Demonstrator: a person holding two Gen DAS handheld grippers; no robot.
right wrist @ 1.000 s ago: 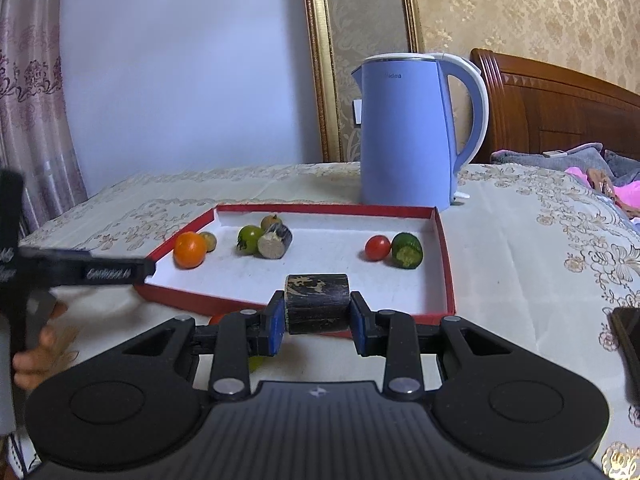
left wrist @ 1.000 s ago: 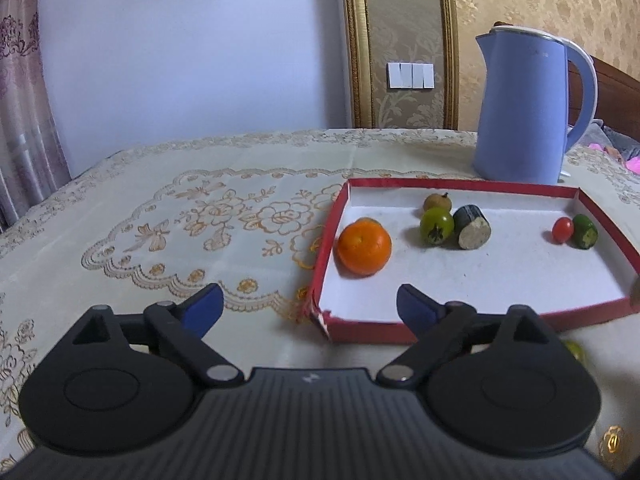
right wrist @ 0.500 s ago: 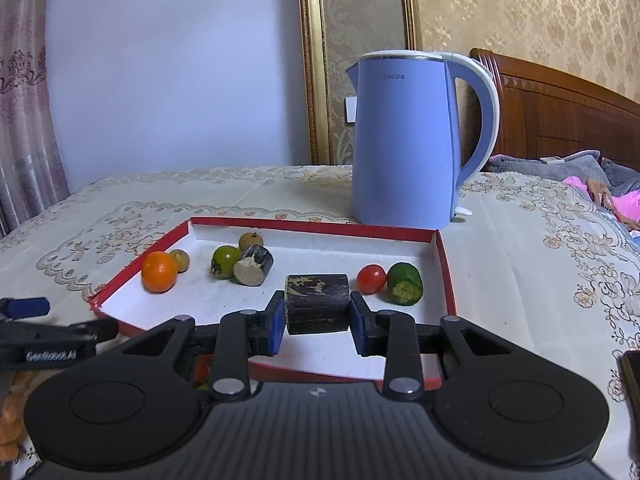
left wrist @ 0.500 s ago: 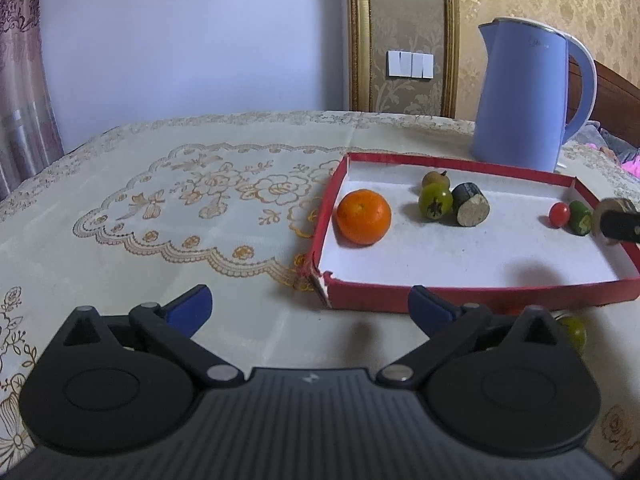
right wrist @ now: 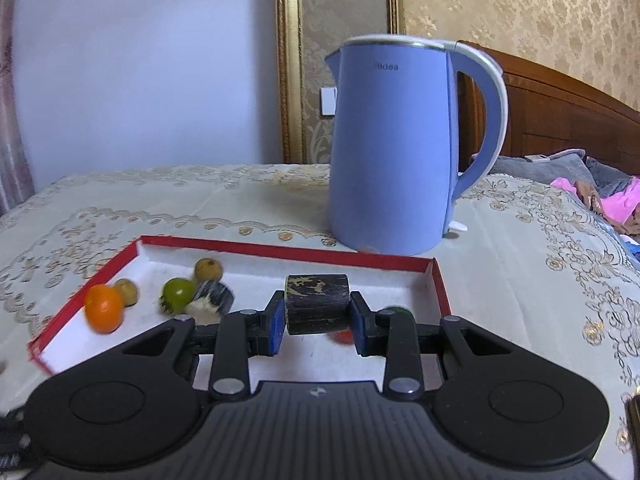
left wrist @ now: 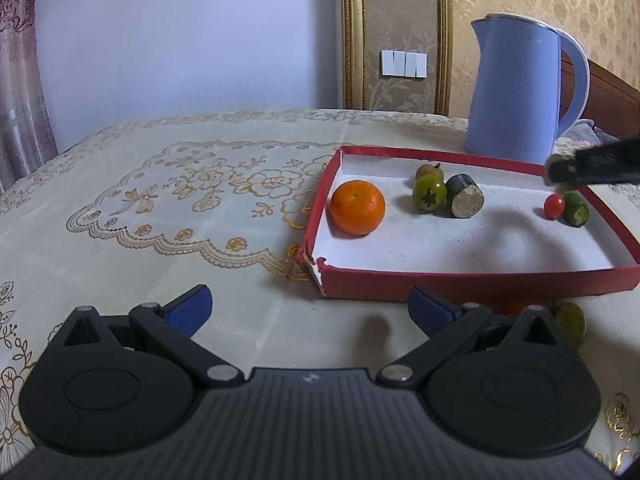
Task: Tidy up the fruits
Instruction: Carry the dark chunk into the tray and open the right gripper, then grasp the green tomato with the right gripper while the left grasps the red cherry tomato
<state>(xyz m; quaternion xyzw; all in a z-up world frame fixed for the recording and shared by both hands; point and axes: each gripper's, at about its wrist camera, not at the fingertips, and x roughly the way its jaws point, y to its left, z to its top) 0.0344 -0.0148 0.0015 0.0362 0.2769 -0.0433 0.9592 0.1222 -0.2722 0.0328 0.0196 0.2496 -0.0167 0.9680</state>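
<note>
Right gripper [right wrist: 317, 322] jaws clamped on dark cylindrical chunk [right wrist: 317, 303], frame centre, above shallow red-rimmed white tray [right wrist: 288, 249]. Left gripper [left wrist: 310, 307] jaws wide apart, empty, over bench. Lower into bare patch, clear of small red tomato [left wrist: 554, 206], then release.

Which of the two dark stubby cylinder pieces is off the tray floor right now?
The dark cylinder clamped in the right gripper, held above the red tray. The other cut cylinder lies on the tray floor against the green fruit.

One readable brand name

The blue kettle [right wrist: 394, 148], far on the desk, carries the word "Midea" near its top rim; nothing else legible.
</note>
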